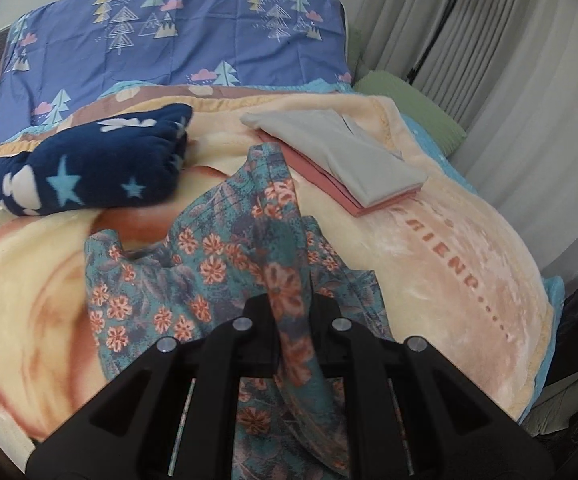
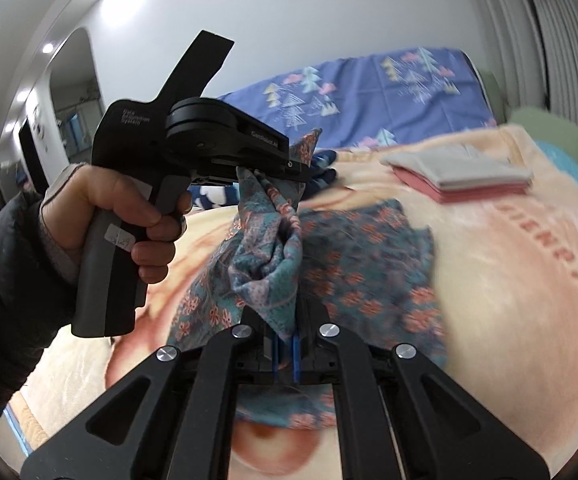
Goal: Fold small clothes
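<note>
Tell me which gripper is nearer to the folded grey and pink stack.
Left, I judge. The left gripper, clamped on the floral garment, hangs further up the bed, level with the folded stack. The right gripper holds the garment's nearer end, further back.

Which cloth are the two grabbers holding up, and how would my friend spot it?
On the cream blanket, in front of the purple tree-print bedding, find the teal cloth with orange flowers. Its neighbours are a navy star fleece and a plain grey-and-pink folded stack.

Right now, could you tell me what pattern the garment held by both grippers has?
Teal with orange-pink flowers on the floral garment; clearest in the left wrist view.
</note>
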